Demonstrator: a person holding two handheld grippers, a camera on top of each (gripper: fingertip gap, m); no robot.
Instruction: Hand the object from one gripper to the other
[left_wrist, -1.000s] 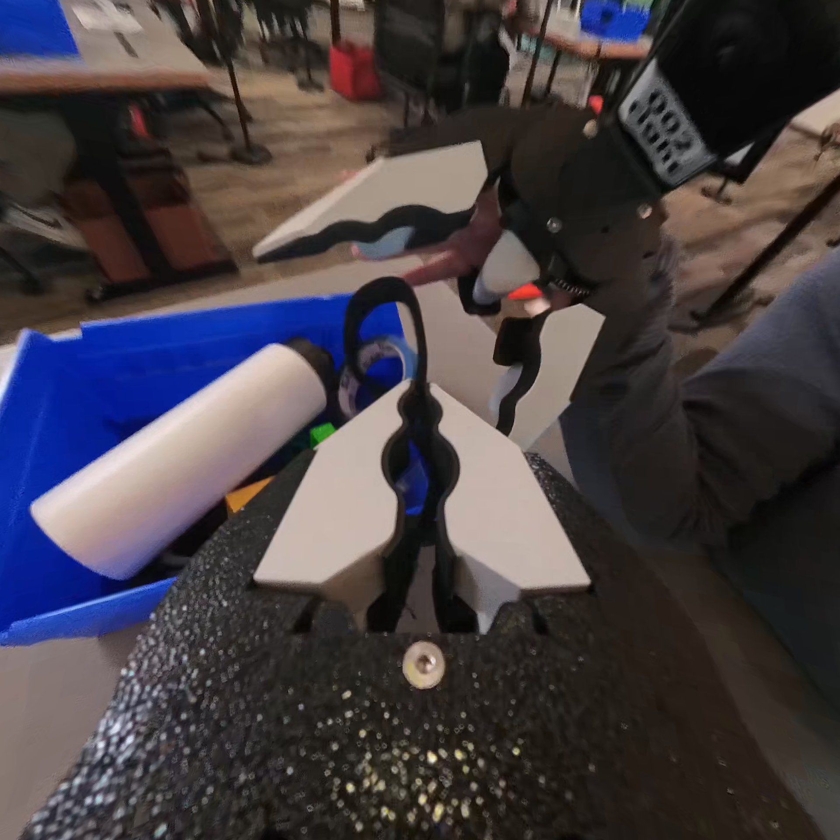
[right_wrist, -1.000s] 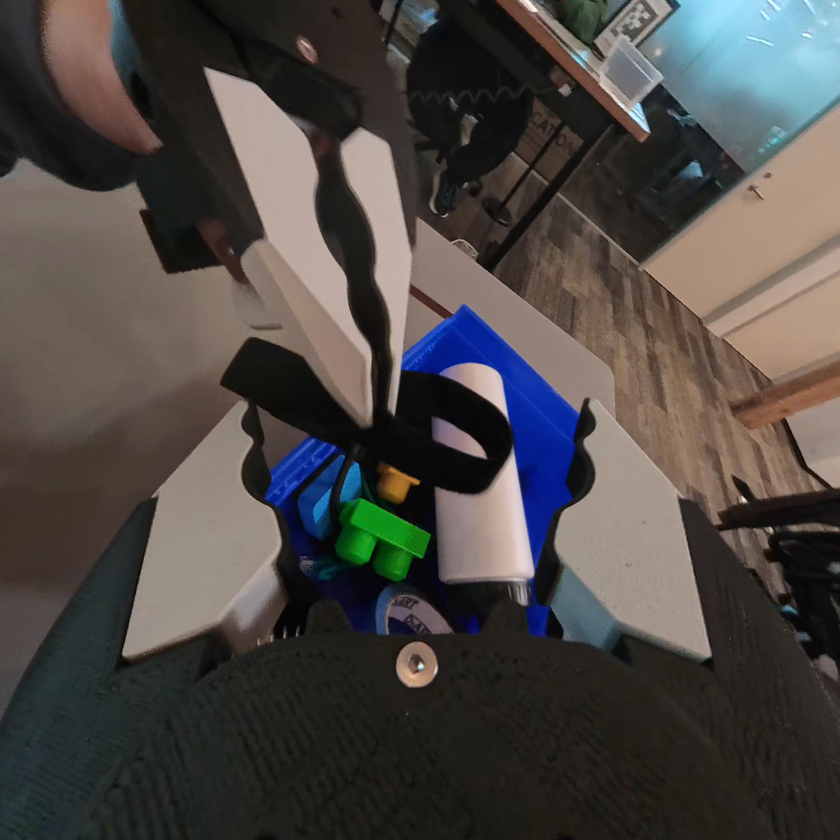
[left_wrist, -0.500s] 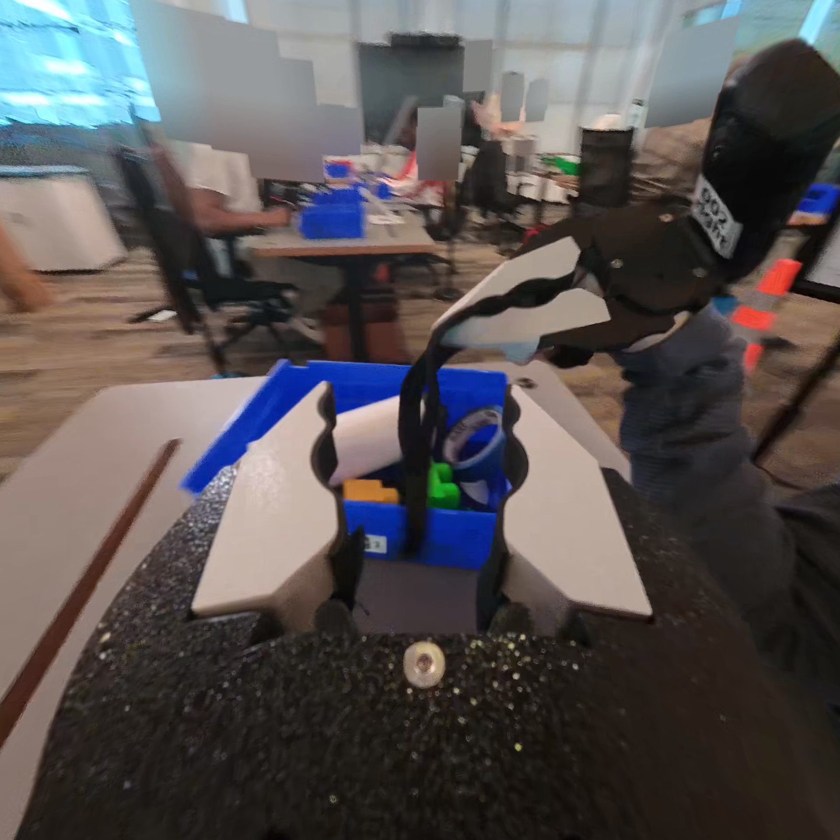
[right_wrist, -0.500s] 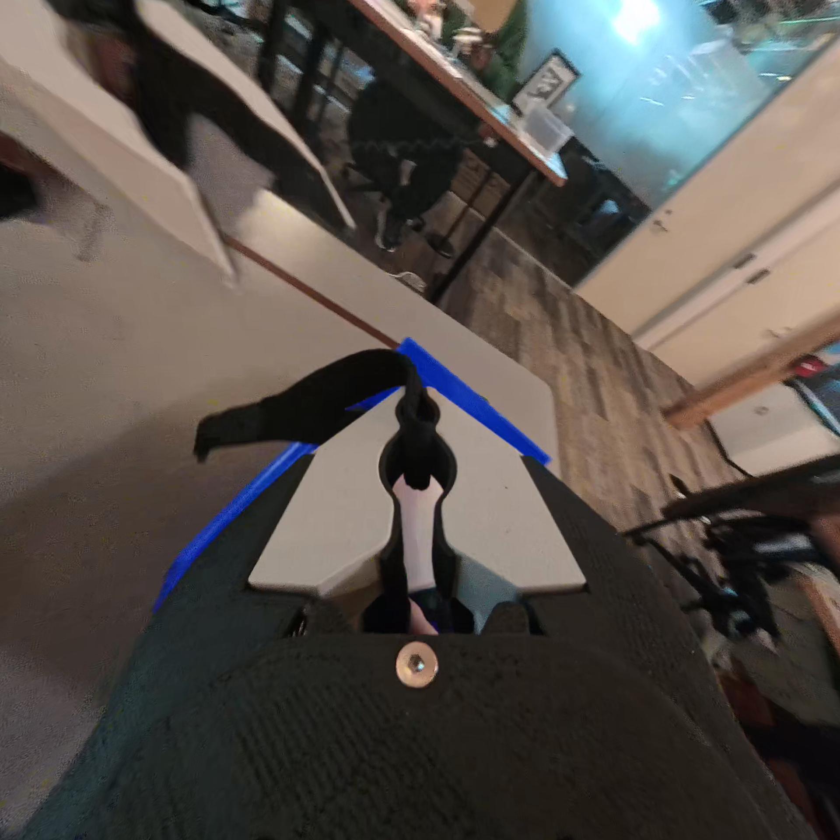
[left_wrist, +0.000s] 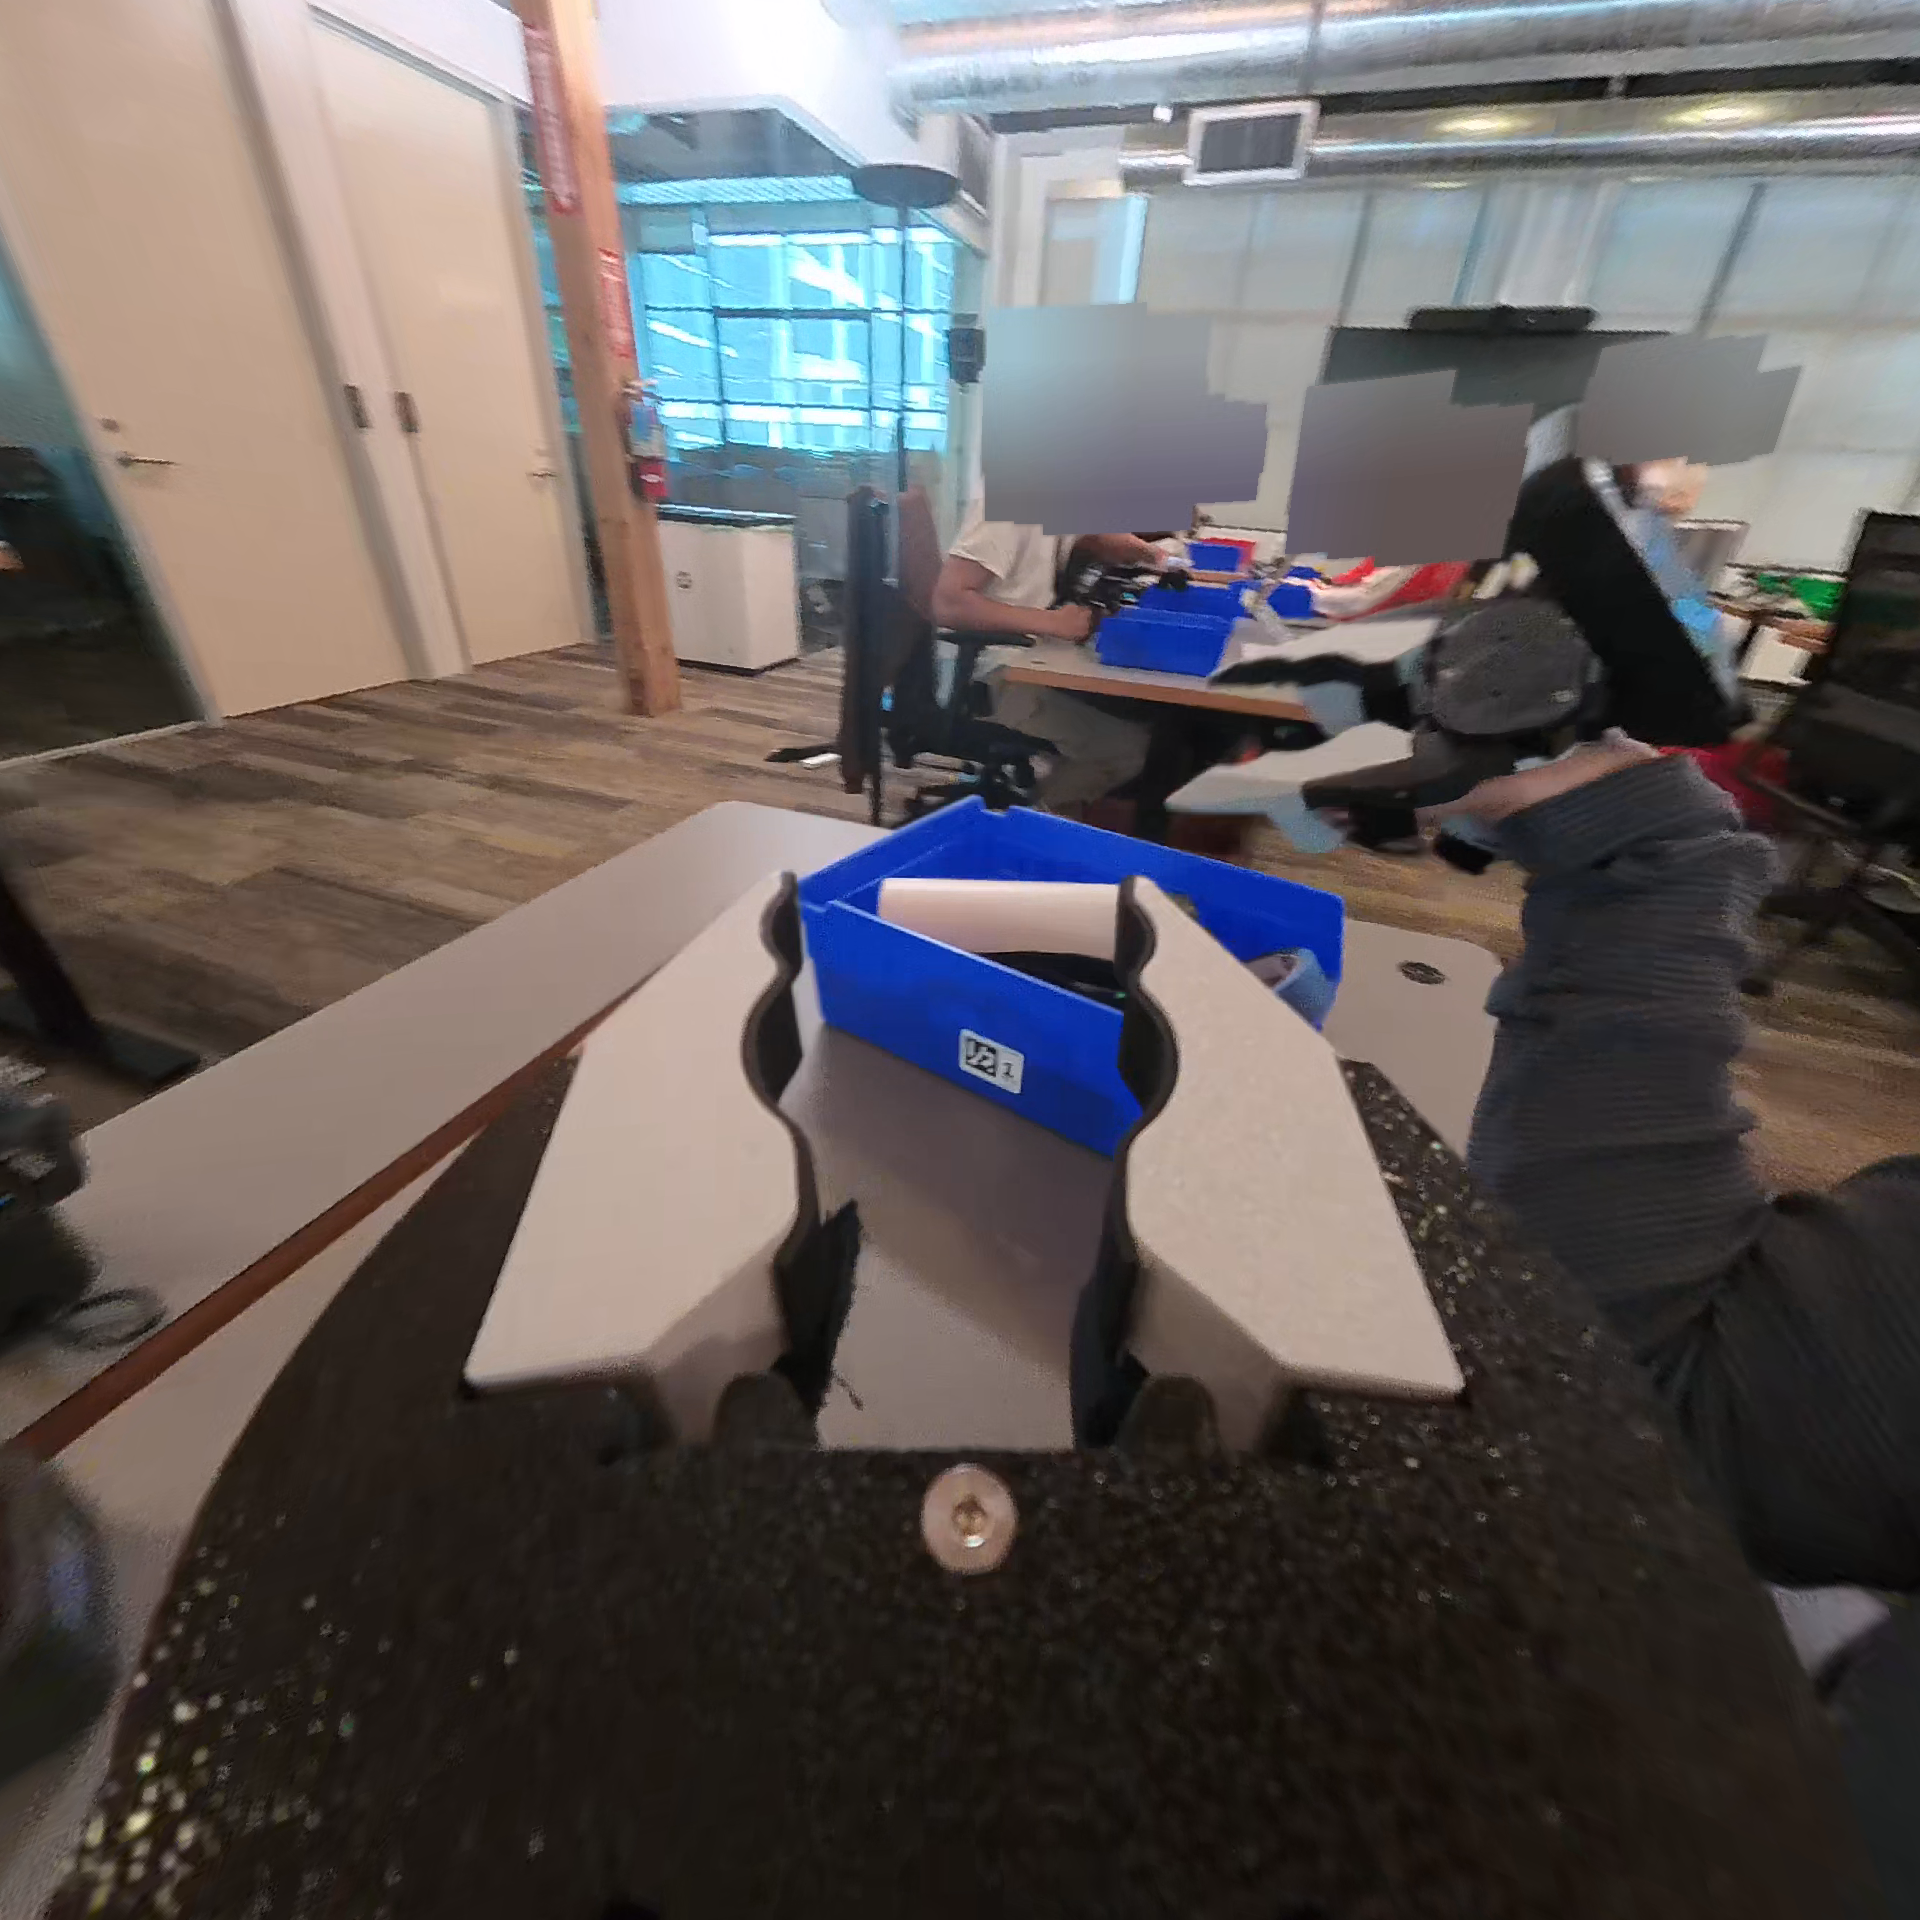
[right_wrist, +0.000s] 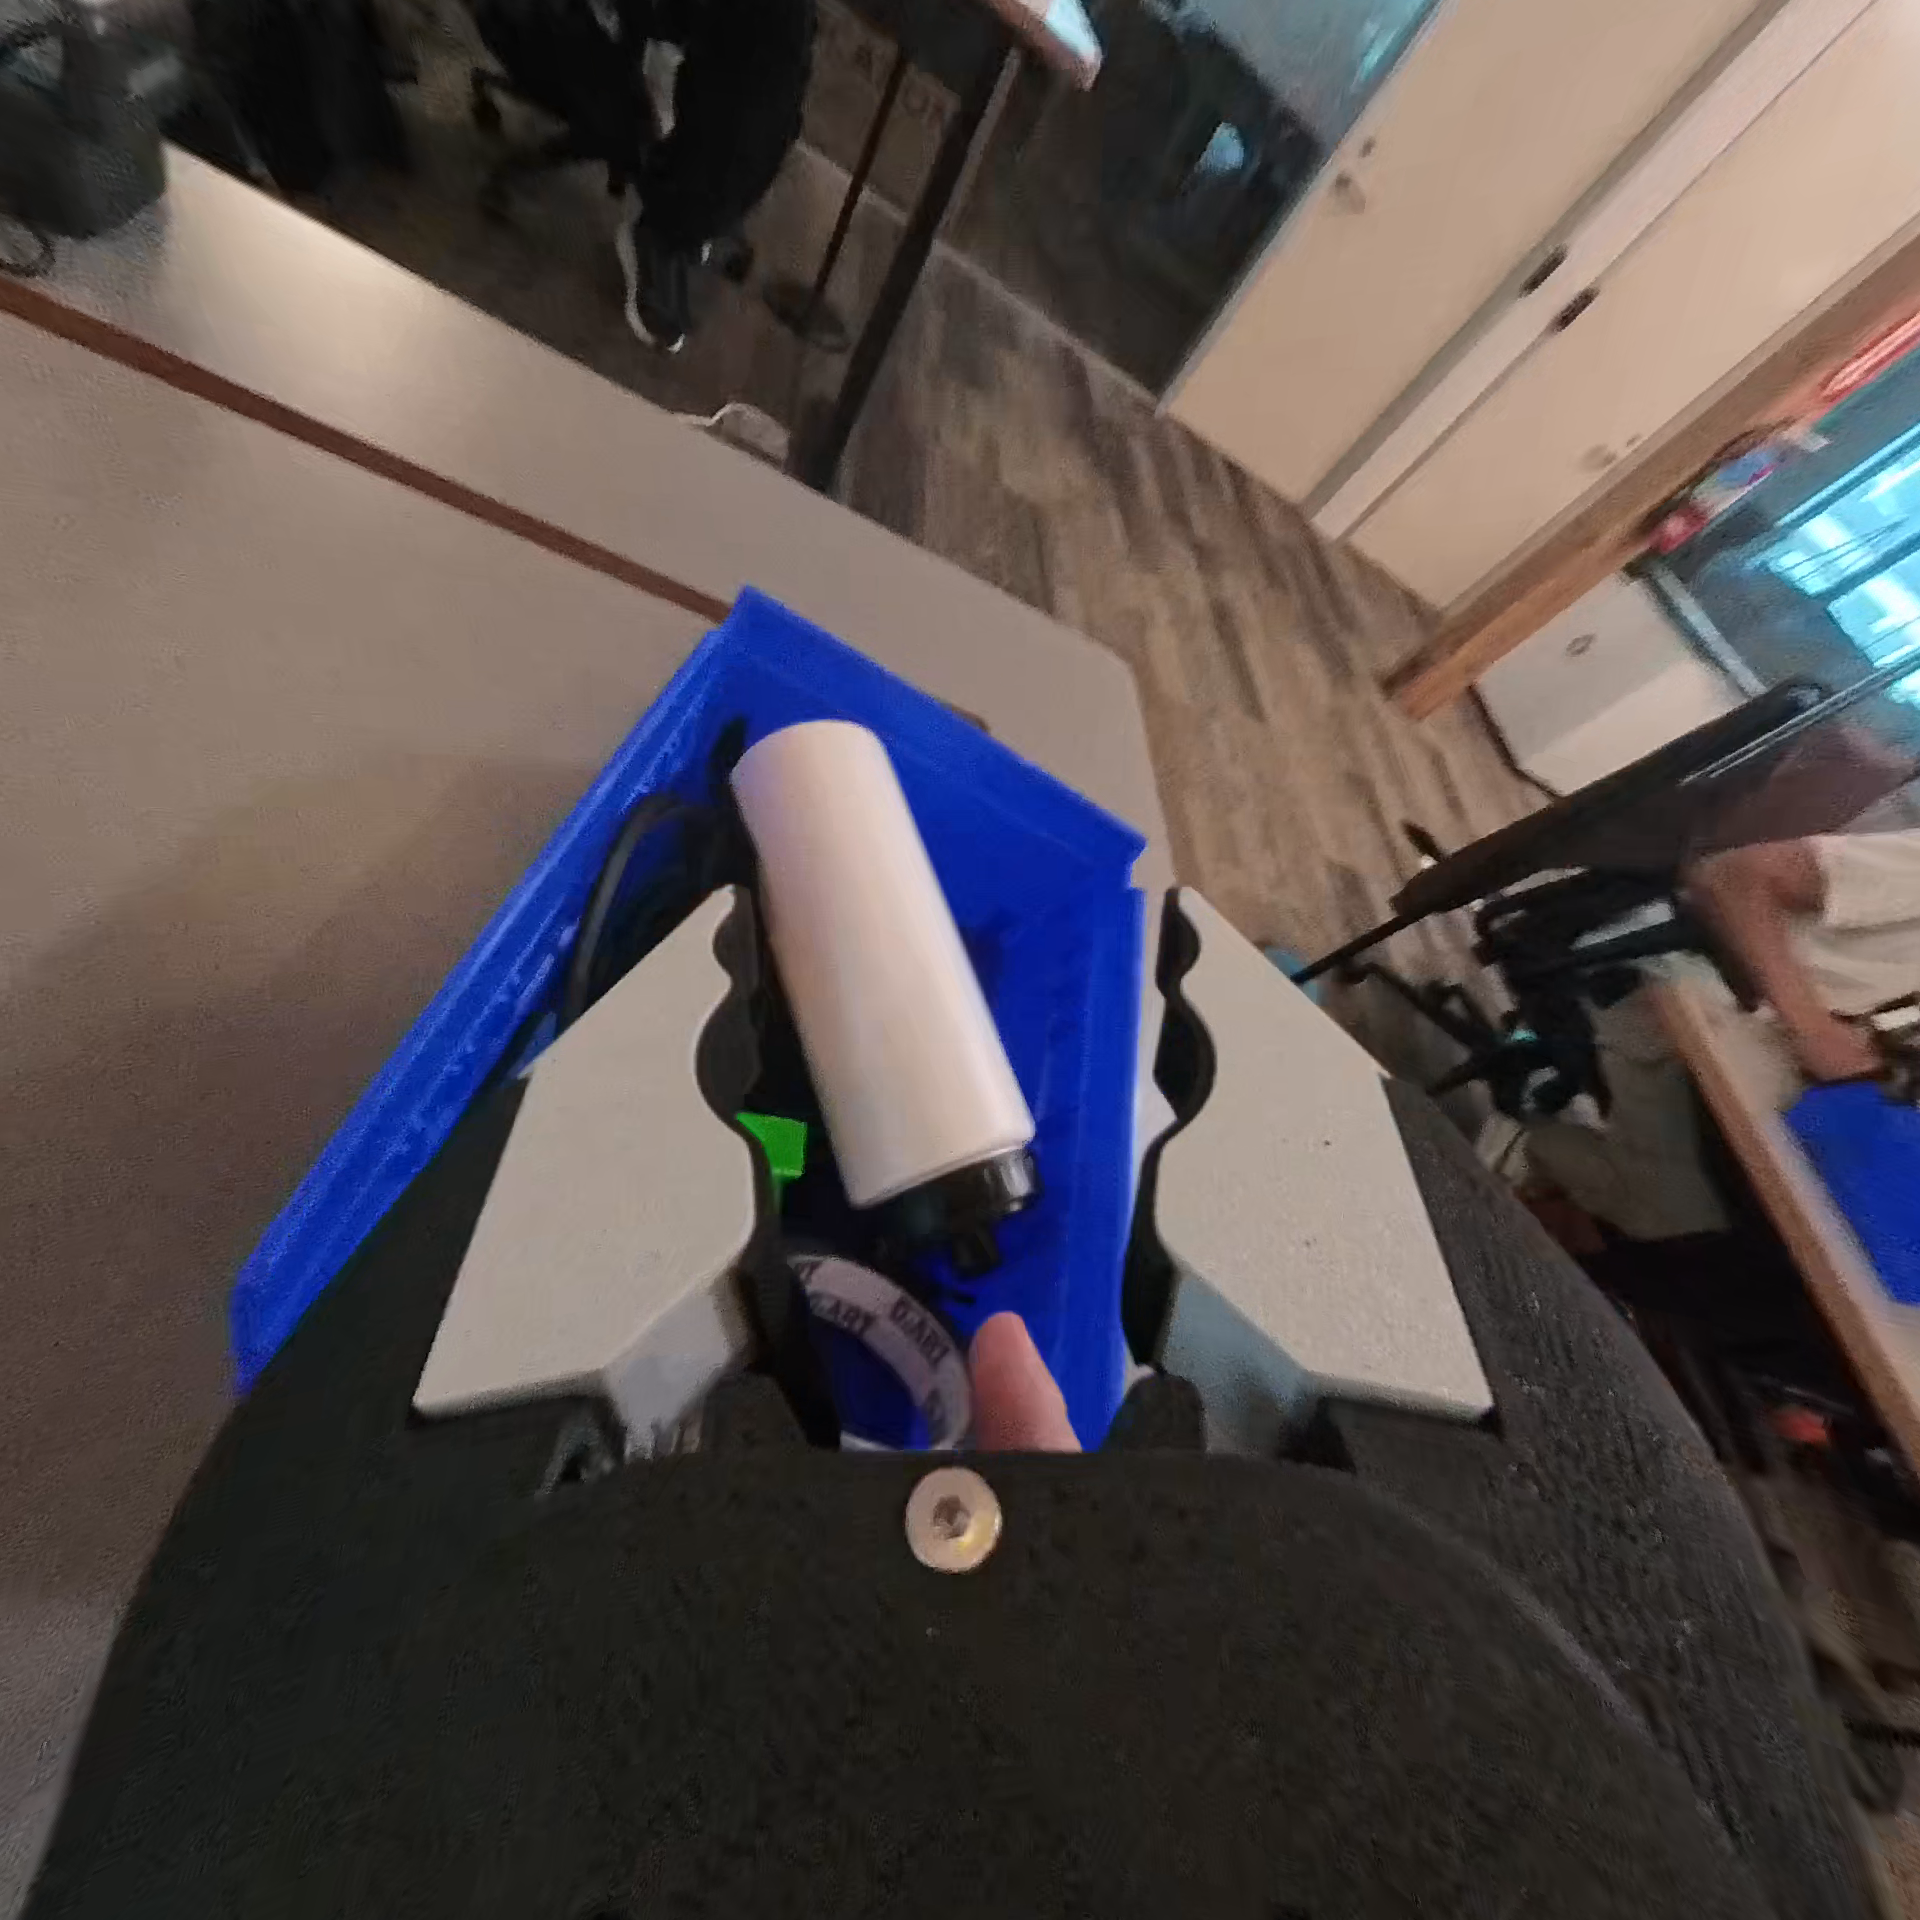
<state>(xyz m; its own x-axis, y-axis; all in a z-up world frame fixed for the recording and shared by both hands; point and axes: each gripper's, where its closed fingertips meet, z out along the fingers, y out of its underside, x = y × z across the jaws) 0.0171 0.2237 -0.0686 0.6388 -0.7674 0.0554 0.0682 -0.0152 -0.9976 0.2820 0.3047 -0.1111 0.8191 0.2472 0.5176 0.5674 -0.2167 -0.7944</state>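
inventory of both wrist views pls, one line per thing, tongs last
bin: 1, blue, on the table
table: 1, grey, under the bin
cylinder: 1, white with black cap, in the bin
tape roll: 1, blue and white, in the bin's near end
block: 1, green, in the bin beside the cylinder
left tongs: open, nothing held
right tongs: open over the bin, nothing held

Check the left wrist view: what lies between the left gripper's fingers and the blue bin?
Only bare grey tabletop between the open left gripper and the blue bin, in the left wrist view.
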